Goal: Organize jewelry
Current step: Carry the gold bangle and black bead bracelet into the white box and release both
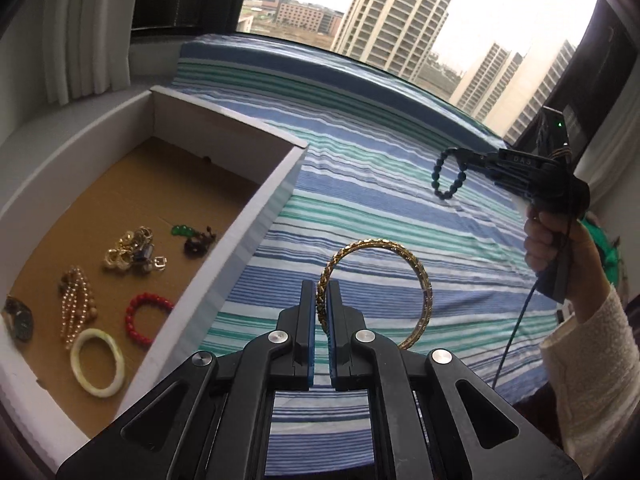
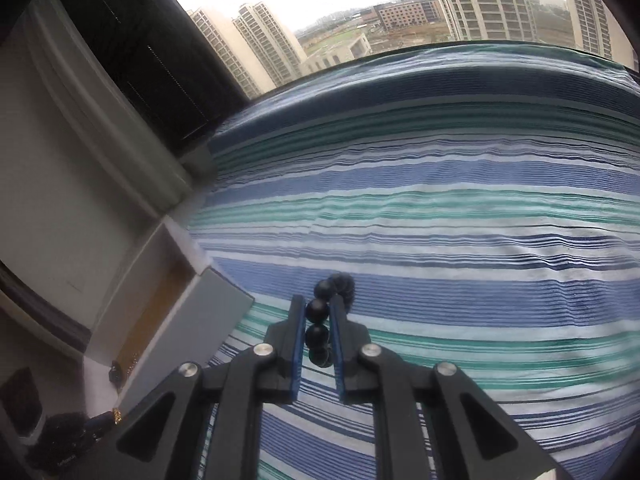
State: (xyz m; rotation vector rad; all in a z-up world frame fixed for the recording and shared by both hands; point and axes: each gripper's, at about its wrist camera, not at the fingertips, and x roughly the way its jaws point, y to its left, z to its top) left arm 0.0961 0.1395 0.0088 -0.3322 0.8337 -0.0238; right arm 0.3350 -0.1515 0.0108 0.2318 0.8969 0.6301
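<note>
My left gripper [image 1: 321, 290] is shut on a gold bangle [image 1: 416, 276], held upright above the striped bedspread [image 1: 360, 184] just right of the white cardboard box [image 1: 256, 216]. My right gripper [image 1: 464, 157] is shut on a dark bead bracelet [image 1: 448, 184], which hangs from its tips above the bed at the right. In the right wrist view the dark beads [image 2: 318, 322] sit between the blue pads of that gripper [image 2: 318, 304]. The box holds a red bead bracelet [image 1: 146, 316], a pale jade bangle [image 1: 98, 362], a pearl strand [image 1: 74, 304], gold pieces [image 1: 130, 252] and a green pendant [image 1: 182, 230].
The box [image 2: 208, 304] lies left of the bed by a white wall and curtain [image 1: 88, 40]. A window with tower blocks is behind the bed. A green item [image 1: 604, 244] lies at the right edge behind the hand. A dark fuzzy object [image 2: 60, 436] sits at lower left.
</note>
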